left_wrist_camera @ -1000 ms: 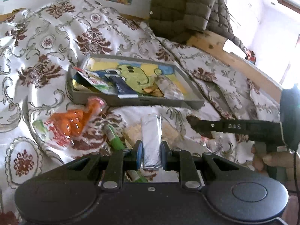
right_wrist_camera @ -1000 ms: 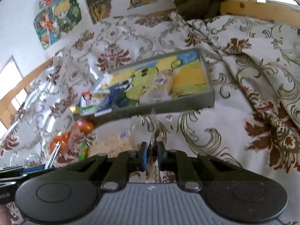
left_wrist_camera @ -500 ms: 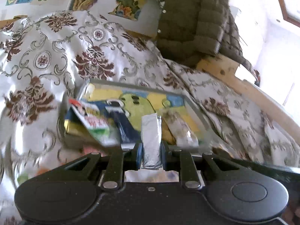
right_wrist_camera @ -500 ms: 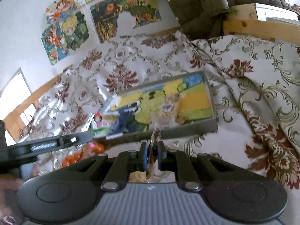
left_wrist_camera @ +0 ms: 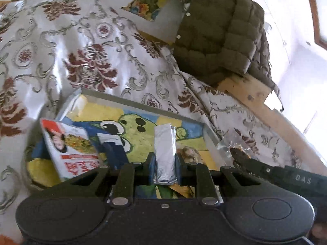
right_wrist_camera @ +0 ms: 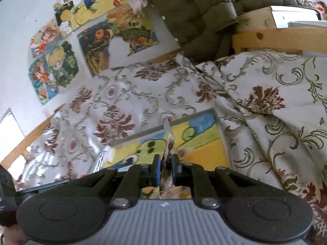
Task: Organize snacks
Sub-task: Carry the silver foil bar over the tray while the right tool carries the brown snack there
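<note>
We hold two snacks, one in each gripper. Our left gripper (left_wrist_camera: pixel 165 164) is clamped on one silver foil packet (left_wrist_camera: pixel 165 153), which stands upright between the two blue pads and sits above the tray (left_wrist_camera: pixel 141 104). Our right gripper (right_wrist_camera: pixel 164 168) is clenched on one thin clear wrapper (right_wrist_camera: pixel 168 140), seen edge-on, with something brown inside; it too is over the tray, toward the tray's right end. From the left wrist view the right gripper reaches in from the right, its tip over the tray's right rim with the clear wrapper in it.

There is one tray, a shallow grey-rimmed one with a painted floor of yellow, blue and a green cartoon figure. In it we count three snacks we can make out: one white packet with red print (left_wrist_camera: pixel 69 149) propped at the left end, one dark blue packet (left_wrist_camera: pixel 114 151) beside it, and one pale clear bag (left_wrist_camera: pixel 190 154) just right of the left gripper's pads. Anything more is hidden behind the grippers.

The tray lies on one cream bedspread (left_wrist_camera: pixel 87 65) patterned with dark red flowers and grey scrolls. Beyond it one olive quilted jacket (left_wrist_camera: pixel 216 30) hangs over a wooden frame (left_wrist_camera: pixel 245 89). On the white wall we count four cartoon posters (right_wrist_camera: pixel 53 67) in the right wrist view.
</note>
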